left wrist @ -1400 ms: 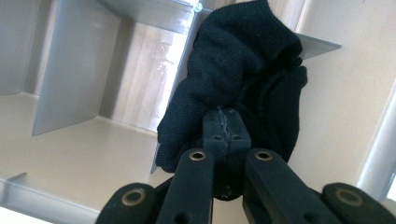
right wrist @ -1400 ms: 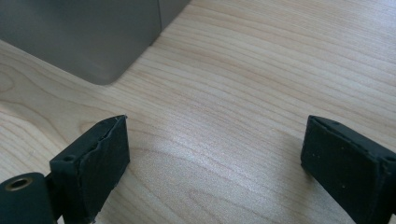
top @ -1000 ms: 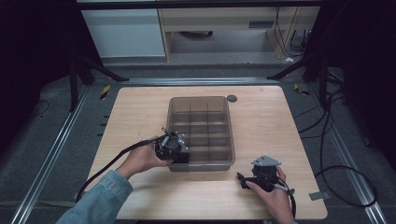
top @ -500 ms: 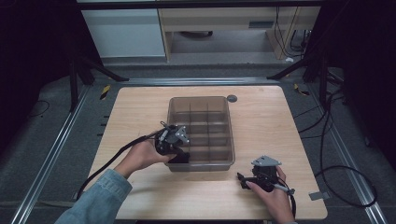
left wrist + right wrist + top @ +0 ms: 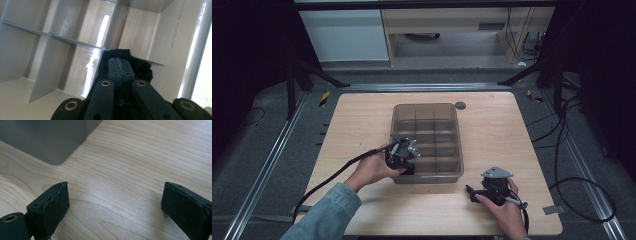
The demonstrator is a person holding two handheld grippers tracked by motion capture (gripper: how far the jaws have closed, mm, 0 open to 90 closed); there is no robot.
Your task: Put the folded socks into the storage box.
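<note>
High view: your left claw [image 5: 408, 161] reaches into the near-left compartment of one translucent grey plastic divided bin [image 5: 427, 142] on the light wooden table [image 5: 492, 125]; your right claw [image 5: 477, 192] rests apart, near the table's front edge.

Left gripper view: jaws clenched on one piece of black cloth [image 5: 140, 66], low inside that compartment, so placing looks nearly done and letting go remains.

Right gripper view: jaws released, holding nothing, over bare wood.

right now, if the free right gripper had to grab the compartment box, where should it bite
Probably the near right corner of the compartment box: its thin upright wall suits two jaws. Come from above with the open right gripper, one jaw inside and one outside. The left gripper already occupies the near left compartment.
</note>
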